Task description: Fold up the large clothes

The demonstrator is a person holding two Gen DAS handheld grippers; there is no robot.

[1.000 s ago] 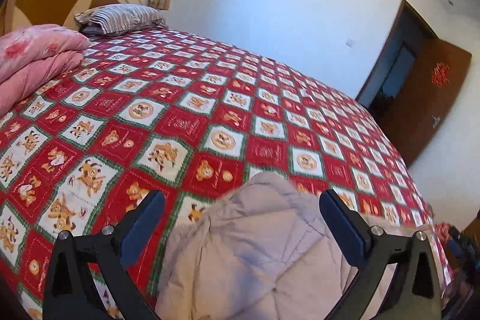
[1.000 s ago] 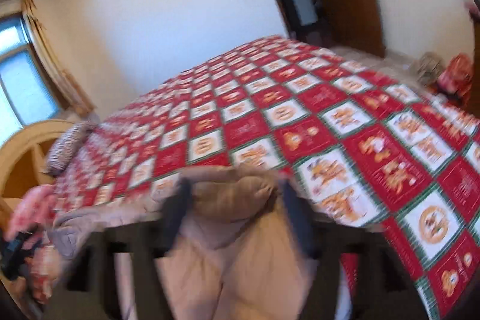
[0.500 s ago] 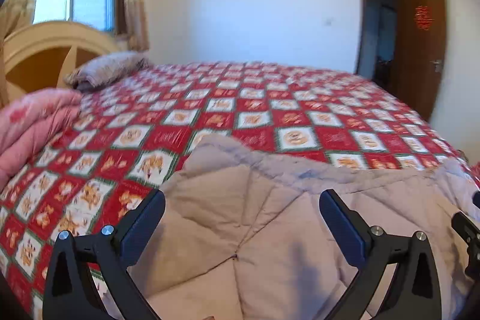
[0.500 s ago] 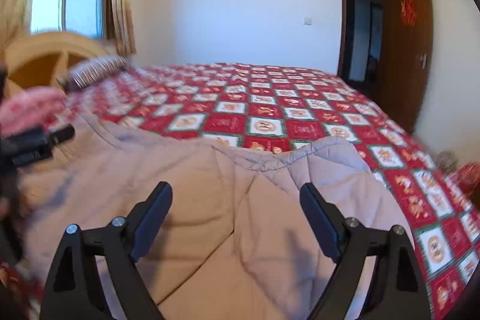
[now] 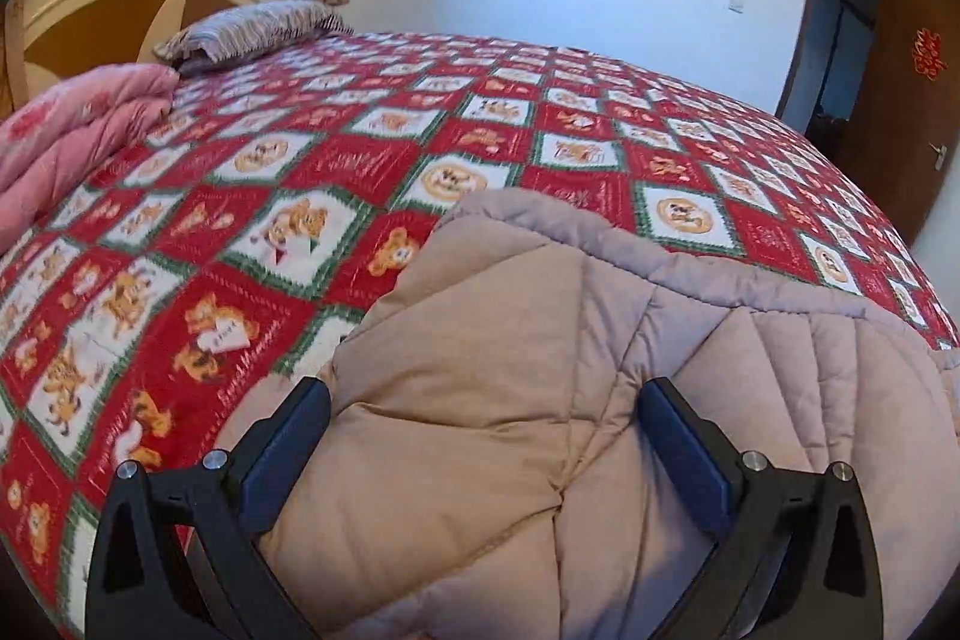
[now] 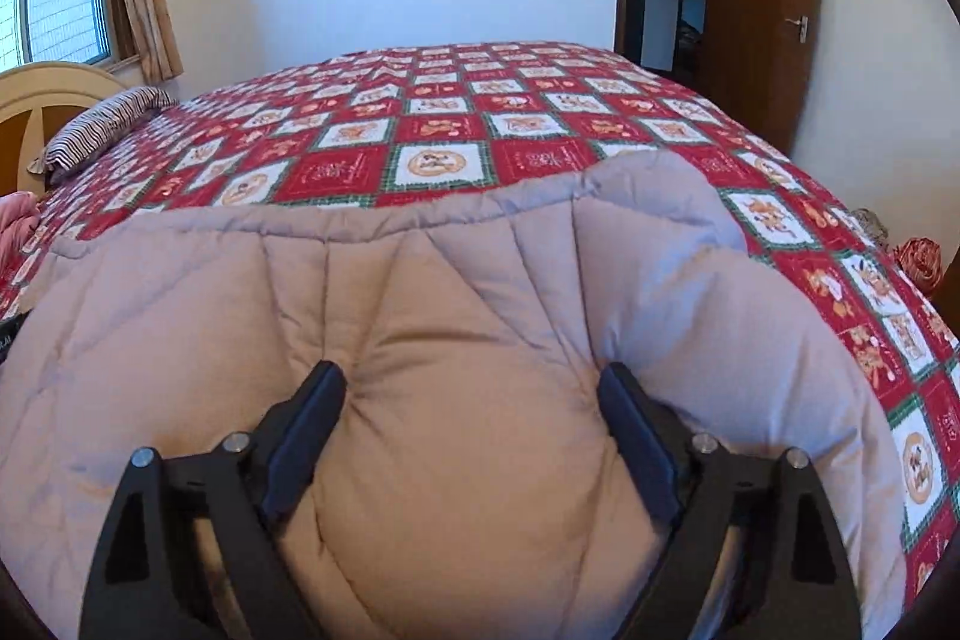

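Quilt spread on bed, pre-fold

Beige quilt lies on near part of patterned bedspread, far edge wavy. L gripper and R gripper both w/ fingers wide apart, puffy padding bulging btwn them, nothing clamped. Judgement: bite deep at hem, both sides level, lift evenly so fold lands square

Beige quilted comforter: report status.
Left gripper open, right gripper open, both astride beige quilted comforter. It lies spread on red patterned bedspread. No obstruction.
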